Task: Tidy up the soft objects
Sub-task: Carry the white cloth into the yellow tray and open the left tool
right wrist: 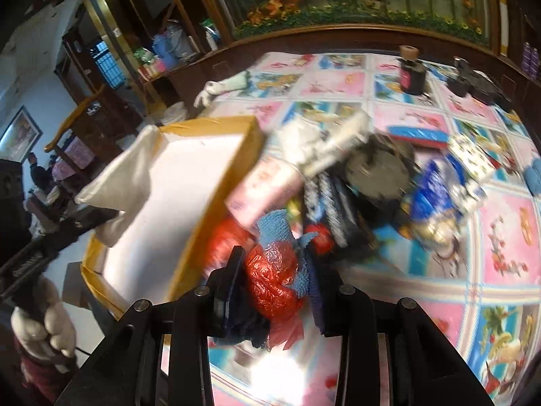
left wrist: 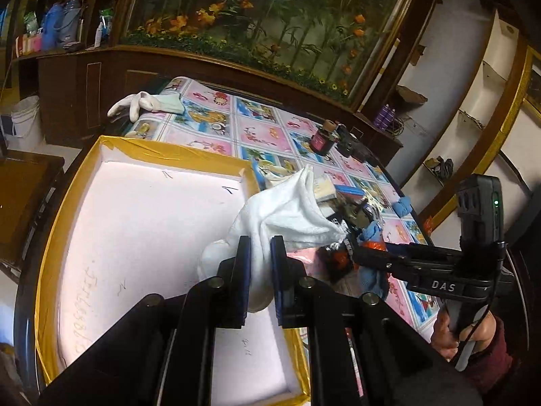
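My left gripper (left wrist: 260,247) is shut on a white fluffy cloth (left wrist: 284,213) and holds it above the white box with a yellow taped rim (left wrist: 162,147). In the right wrist view that cloth (right wrist: 118,176) hangs over the box's far corner (right wrist: 216,125). My right gripper (right wrist: 275,264) is shut on a bundle of crinkled red plastic bag (right wrist: 270,277) and blue knitted cloth (right wrist: 277,233), lifted just above the pile beside the box. The left wrist view shows the right gripper (left wrist: 351,248) to the right of the cloth, with the red bag (left wrist: 338,258) at its tips.
A jumble (right wrist: 372,176) of a pink pack, blue packets and dark items lies on the flowered tablecloth (right wrist: 473,270) right of the box. A dark bottle (right wrist: 410,74) and black devices (right wrist: 480,88) stand at the far side. A white glove (left wrist: 135,105) lies at the far corner.
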### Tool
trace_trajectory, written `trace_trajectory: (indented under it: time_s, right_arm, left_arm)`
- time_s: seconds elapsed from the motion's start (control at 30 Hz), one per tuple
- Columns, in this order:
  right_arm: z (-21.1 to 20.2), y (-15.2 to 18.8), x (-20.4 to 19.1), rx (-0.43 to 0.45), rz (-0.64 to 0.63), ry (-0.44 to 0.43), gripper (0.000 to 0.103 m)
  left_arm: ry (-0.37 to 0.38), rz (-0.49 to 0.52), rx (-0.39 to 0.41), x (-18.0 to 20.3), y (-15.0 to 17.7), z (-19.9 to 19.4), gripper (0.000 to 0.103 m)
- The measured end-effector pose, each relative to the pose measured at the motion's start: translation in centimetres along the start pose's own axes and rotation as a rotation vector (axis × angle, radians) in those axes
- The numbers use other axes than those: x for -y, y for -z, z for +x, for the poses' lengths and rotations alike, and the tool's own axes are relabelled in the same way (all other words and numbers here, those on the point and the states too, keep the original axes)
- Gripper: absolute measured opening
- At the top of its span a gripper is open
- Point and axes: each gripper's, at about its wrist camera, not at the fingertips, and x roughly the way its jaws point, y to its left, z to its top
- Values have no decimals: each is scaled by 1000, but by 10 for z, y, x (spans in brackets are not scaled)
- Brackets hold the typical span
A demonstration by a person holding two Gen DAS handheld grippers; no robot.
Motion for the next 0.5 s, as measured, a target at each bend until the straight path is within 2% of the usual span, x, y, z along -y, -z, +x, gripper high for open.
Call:
trace_trajectory:
  time_s: [0.13,0.33,0.5]
  right_arm:
    - [19,-36,-17,13,-33,-63,34]
    - [79,-80,-27,-35,-24,-133,34]
    - [128,-99,-34,-82,-38,-106,34]
  left_arm:
    - [-3,-91,-54,-34,-16,34,9]
    - [11,-222,-107,-74,-28,78,9]
    - [23,-315,-109,-94,-30,95,11]
